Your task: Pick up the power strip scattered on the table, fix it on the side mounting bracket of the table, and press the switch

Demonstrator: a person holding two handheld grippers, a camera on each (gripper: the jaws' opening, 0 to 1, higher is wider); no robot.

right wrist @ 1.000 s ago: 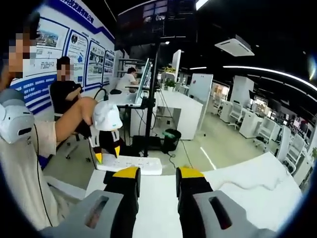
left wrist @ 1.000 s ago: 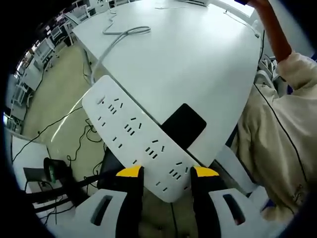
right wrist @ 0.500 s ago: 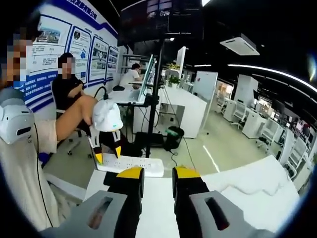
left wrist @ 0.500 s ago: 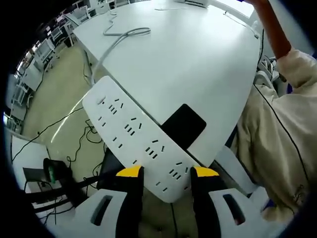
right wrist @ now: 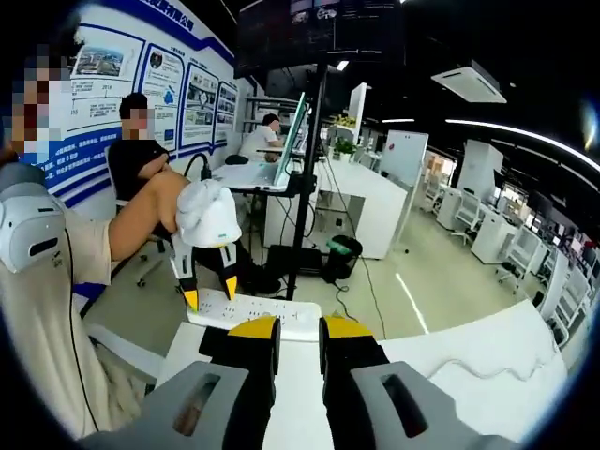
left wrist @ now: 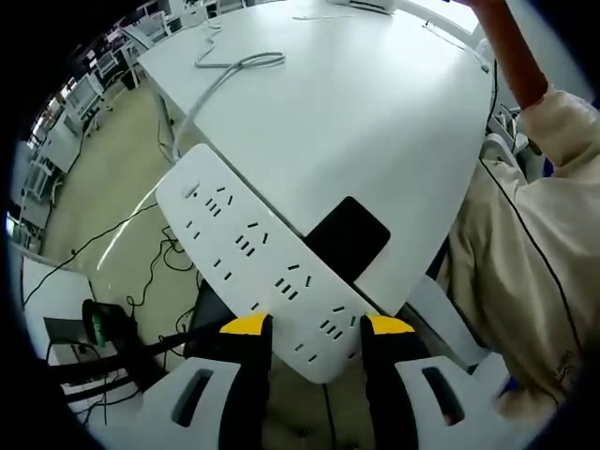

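Mounting is in hand: the left hand-held gripper (left wrist: 309,328) clasps the long white plastic power strip (left wrist: 258,258) at the white counter (left wrist: 375,122) edge over a black bracket (left wrist: 347,234). The right hand-held gripper (right wrist: 298,328), jaws nearly closed on nothing, must next probably reach the switch.

Left gripper view: steeply down, close over the table (left wrist: 375,112) edge. Right gripper view: level across it. Shared: power strip (left wrist: 253,253).

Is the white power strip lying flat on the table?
No, the left claw holds the power strip out past the table edge.
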